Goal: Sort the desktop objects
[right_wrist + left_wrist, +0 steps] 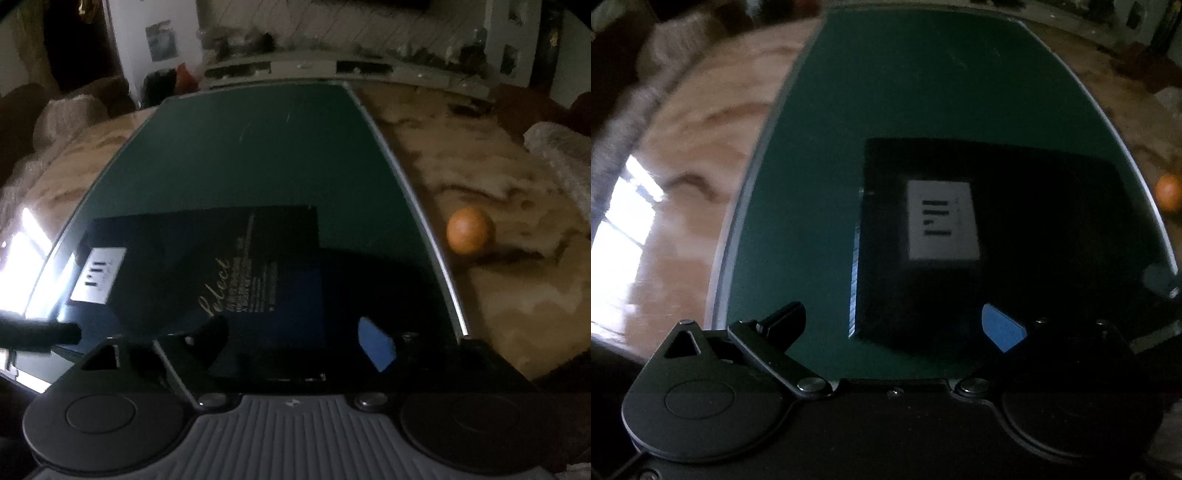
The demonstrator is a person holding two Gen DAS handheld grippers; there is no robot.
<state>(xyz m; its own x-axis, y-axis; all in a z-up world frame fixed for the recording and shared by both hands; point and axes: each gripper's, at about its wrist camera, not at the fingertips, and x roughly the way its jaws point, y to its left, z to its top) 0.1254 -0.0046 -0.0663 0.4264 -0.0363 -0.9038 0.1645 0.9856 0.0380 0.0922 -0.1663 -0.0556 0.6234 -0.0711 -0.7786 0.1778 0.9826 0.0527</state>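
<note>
Right wrist view: black box (207, 266) lies closed on green mat (258, 147).

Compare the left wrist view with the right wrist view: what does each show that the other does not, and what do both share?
Only the left wrist view shows the white label almost head-on, and the open left gripper over the box's near edge.

Only the right wrist view shows gold script and printed text on the dark top, shelves along the far wall, and the open right gripper.

Both show the green mat, the black box lying on it, the orange ball off the mat on the tan surface, and a bright window reflection at left.
</note>
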